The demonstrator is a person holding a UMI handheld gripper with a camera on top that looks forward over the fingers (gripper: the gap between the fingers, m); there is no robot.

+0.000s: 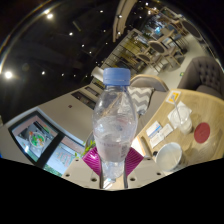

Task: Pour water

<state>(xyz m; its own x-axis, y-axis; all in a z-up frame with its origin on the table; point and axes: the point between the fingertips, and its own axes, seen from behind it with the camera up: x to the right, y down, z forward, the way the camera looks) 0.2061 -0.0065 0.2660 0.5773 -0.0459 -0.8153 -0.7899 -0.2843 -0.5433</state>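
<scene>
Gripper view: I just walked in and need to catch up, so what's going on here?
A handheld gripper is holding a clear plastic bottle with a blue cap, its pink-padded fingers closed on the lower part. The bottle is lifted and leans a little, well above the room below. A small white cup sits on a wooden table just beyond the fingers. No water is leaving the bottle and the cap is on, so pouring has not started.
</scene>
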